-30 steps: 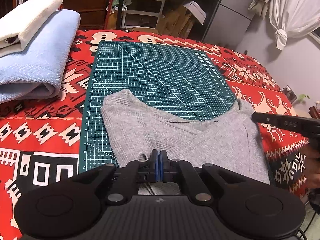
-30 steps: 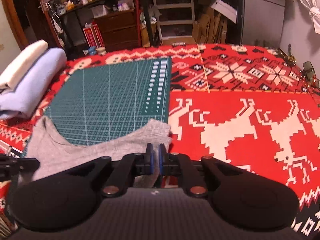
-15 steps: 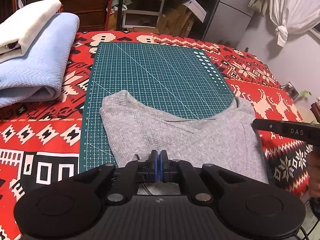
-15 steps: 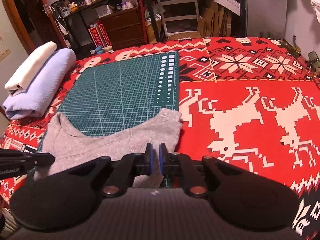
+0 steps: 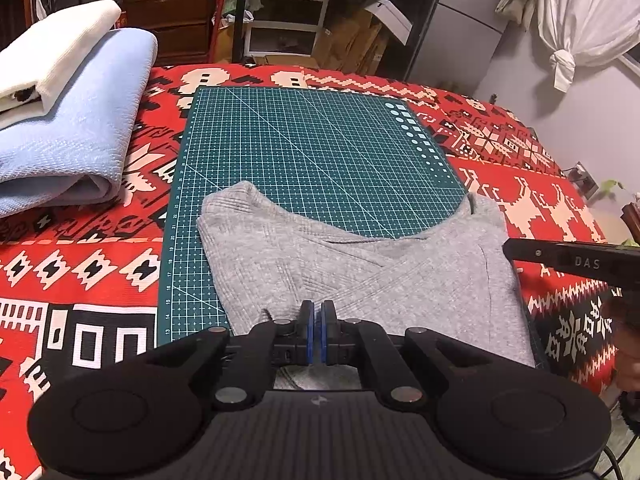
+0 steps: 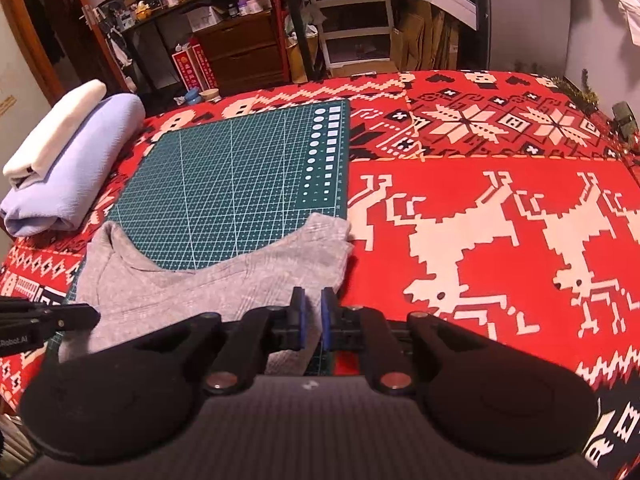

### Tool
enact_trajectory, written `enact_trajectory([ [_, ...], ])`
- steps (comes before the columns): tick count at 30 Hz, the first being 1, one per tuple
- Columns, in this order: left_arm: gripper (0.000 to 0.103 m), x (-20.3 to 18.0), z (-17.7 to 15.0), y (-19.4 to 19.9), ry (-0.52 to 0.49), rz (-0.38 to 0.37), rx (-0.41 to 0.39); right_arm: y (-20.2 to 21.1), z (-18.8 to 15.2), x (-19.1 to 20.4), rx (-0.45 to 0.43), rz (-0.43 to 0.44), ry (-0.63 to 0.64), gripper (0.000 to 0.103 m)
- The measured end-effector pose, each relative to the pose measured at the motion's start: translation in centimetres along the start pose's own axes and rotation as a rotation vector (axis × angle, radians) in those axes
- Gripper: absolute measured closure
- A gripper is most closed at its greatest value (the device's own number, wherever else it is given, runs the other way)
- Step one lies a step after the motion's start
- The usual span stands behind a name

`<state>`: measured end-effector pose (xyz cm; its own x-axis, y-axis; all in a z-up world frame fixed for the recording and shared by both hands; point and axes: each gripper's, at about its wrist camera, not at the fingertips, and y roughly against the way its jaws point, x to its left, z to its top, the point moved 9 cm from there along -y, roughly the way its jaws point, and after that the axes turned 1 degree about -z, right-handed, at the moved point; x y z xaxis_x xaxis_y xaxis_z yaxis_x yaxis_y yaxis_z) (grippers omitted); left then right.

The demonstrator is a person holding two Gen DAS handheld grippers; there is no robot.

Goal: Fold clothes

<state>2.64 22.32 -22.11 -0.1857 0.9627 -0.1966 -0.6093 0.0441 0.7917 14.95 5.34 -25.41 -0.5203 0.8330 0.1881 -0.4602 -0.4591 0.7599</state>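
Note:
A grey knit garment [image 5: 360, 264] lies flat on the near half of a green cutting mat [image 5: 312, 148], its curved edge facing away. It also shows in the right wrist view [image 6: 208, 280]. My left gripper [image 5: 318, 322] hovers over the garment's near middle, its blue pads nearly touching with nothing between them. My right gripper [image 6: 311, 312] is above the garment's near right corner, its pads a narrow gap apart and nothing visibly pinched. Each gripper's black finger shows at the edge of the other's view.
A folded light-blue garment [image 5: 68, 140] with a folded white one [image 5: 52, 56] on top lies at the left on the red patterned blanket [image 6: 480, 220]. Shelves, drawers and boxes stand behind the bed.
Both grippers have drawn back and risen a little from the garment. The right gripper's pads have parted slightly. The garment has not moved.

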Motion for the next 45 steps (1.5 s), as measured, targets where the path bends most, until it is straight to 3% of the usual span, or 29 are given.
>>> enact_trajectory([
  [9, 0.100, -0.2, 0.2, 0.4, 0.001, -0.010, -0.006, 0.2, -0.1, -0.2, -0.009, -0.020, 0.052, 0.091],
  [13, 0.100, -1.3, 0.0, 1.9, -0.012, -0.061, -0.021, 2.1, 0.1, 1.6, -0.030, 0.044, 0.044, 0.091],
  [18, 0.100, -3.4, -1.9, 2.9, -0.056, -0.121, -0.002, 2.9, -2.6, 4.8, 0.015, 0.113, 0.114, 0.091],
  [22, 0.100, -3.2, -4.2, 1.6, -0.085, -0.096, 0.043, 2.7, -5.2, 5.3, 0.035, 0.081, 0.180, 0.091],
  [29, 0.099, -2.8, -4.4, 3.5, -0.035, -0.132, 0.006, 5.0, -6.0, 5.4, 0.046, 0.117, 0.177, 0.090],
  [31, 0.099, -3.5, -4.8, 3.8, -0.053, -0.154, 0.010, 4.9, -6.7, 6.2, 0.057, 0.138, 0.195, 0.090],
  [36, 0.098, -3.8, -6.8, 3.1, -0.128, -0.122, 0.036, 4.6, -8.5, 6.6, 0.079, 0.128, 0.224, 0.090],
  [40, 0.099, -3.5, -7.4, 4.2, -0.120, -0.126, 0.037, 5.6, -9.4, 5.8, 0.091, 0.116, 0.223, 0.091],
  [45, 0.099, -5.0, -7.8, 6.0, -0.158, -0.170, 0.016, 7.7, -9.6, 6.4, 0.063, 0.136, 0.226, 0.090],
])
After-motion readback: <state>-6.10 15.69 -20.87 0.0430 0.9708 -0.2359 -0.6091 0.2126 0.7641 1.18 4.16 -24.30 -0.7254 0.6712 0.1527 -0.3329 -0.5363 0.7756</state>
